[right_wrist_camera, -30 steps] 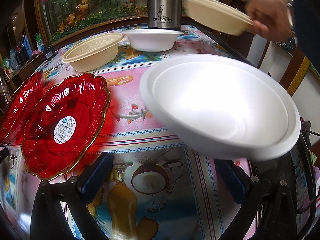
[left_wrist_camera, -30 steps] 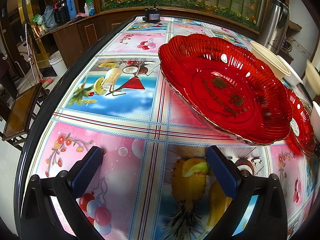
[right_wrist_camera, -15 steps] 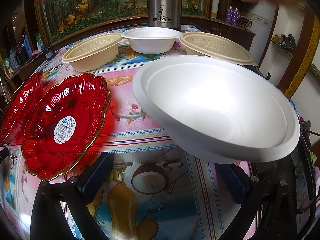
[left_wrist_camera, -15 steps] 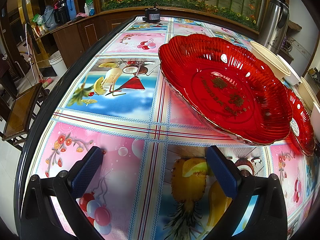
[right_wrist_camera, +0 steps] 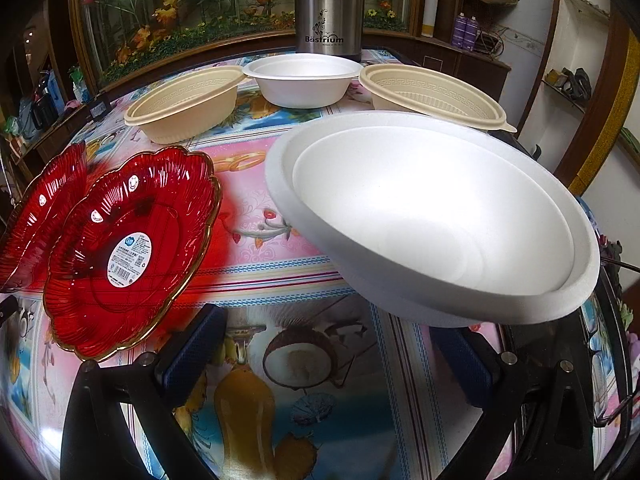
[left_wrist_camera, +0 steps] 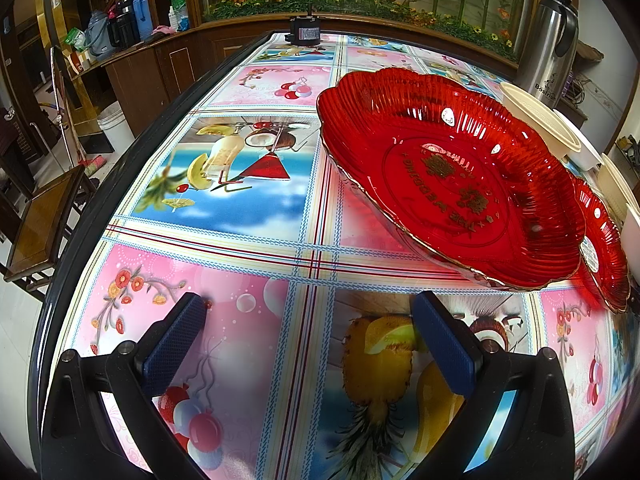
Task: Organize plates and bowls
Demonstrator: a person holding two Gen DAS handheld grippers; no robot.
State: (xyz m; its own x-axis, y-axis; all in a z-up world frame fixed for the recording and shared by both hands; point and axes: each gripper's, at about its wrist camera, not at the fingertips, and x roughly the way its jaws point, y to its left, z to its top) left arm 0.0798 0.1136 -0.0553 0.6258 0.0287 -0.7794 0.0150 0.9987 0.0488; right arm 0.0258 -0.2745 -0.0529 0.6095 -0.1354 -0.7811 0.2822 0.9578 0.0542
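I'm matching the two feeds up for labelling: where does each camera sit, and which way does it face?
Left wrist: on the left gripper, low over the table, facing the large red plate; its open blue fingers show.
Right wrist: on the right gripper, facing the near white bowl and beige bowls; its open fingers show.
Shared: both red plates, the steel flask and the table.
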